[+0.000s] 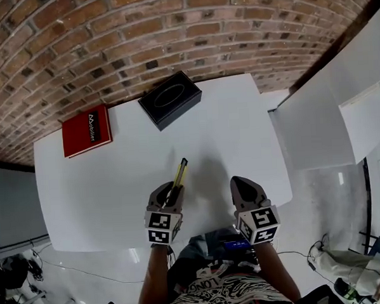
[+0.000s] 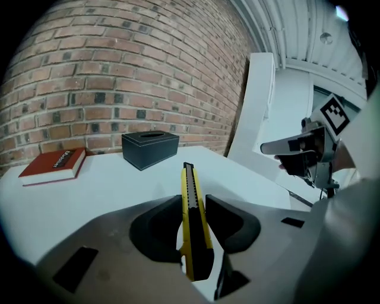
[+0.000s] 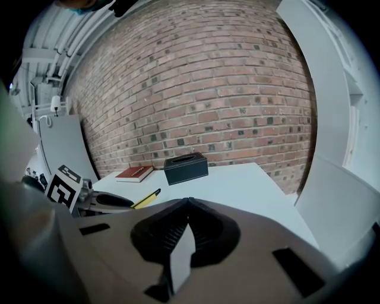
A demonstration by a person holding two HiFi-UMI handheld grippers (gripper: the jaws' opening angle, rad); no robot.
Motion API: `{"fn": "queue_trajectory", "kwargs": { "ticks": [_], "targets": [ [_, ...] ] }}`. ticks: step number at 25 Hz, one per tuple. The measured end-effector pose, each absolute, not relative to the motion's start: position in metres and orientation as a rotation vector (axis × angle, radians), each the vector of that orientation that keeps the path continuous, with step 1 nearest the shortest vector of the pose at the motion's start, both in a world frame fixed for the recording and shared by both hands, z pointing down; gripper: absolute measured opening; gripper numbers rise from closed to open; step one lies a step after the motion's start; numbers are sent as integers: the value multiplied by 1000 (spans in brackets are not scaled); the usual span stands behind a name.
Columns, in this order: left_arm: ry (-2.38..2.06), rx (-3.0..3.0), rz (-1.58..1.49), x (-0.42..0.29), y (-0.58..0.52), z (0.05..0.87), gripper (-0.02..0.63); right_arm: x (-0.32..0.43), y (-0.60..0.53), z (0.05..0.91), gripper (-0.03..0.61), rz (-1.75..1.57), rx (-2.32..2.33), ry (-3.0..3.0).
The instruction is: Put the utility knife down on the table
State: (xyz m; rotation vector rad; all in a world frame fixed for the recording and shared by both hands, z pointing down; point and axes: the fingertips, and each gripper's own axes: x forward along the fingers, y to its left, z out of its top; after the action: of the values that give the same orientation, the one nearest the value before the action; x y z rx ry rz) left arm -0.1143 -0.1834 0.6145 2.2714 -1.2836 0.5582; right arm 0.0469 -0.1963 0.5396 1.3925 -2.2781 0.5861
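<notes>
Your utility knife (image 2: pixel 191 190) sits clamped near its rear in your left claw (image 1: pixel 172 193). Its long axis runs straight out along the jaws, tip toward the black box (image 1: pixel 170 99), apparently just above the table (image 1: pixel 103 197). Your right claw (image 3: pixel 189 203) is closed on nothing, alongside.

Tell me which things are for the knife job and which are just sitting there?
For the job:
- utility knife, held in the left gripper
- table, where it goes

Just lying about:
- red book
- black box
- right gripper, shut and empty
</notes>
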Motion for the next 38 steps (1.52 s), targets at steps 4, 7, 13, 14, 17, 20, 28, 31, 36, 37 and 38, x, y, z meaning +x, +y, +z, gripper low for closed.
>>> {"fn": "queue_trajectory", "kwargs": {
  "ticks": [4,7,13,14,17,20,28,31,36,37,38],
  "targets": [
    [-1250,2254,633,-105,-181,636,126,54,-197,549,0,615,1388,-2271],
    [-1230,2249,688,-100,-181,650,127,57,-198,557,0,628,1377,-2260],
    [-1209,2207,779,-96,-183,674,127,60,-202,563,0,634,1348,-2260],
    [-1209,2198,793,-95,-183,677,127,61,-202,563,0,634,1347,-2262],
    [-1216,2171,843,-95,-181,689,127,65,-204,564,0,635,1349,-2256],
    [-1224,2140,873,-96,-178,701,127,71,-205,566,0,641,1351,-2246],
    [-1308,2190,746,-101,-192,668,173,73,-202,554,0,607,1374,-2259],
    [-1347,2231,736,-106,-193,647,172,69,-200,543,0,586,1384,-2282],
    [-1400,2317,632,-106,-201,600,163,67,-197,523,0,545,1428,-2307],
    [-1411,2332,594,-105,-201,589,151,67,-195,518,0,539,1431,-2313],
    [-1421,2349,539,-105,-202,576,134,66,-194,514,0,532,1434,-2320]
  ]
}}
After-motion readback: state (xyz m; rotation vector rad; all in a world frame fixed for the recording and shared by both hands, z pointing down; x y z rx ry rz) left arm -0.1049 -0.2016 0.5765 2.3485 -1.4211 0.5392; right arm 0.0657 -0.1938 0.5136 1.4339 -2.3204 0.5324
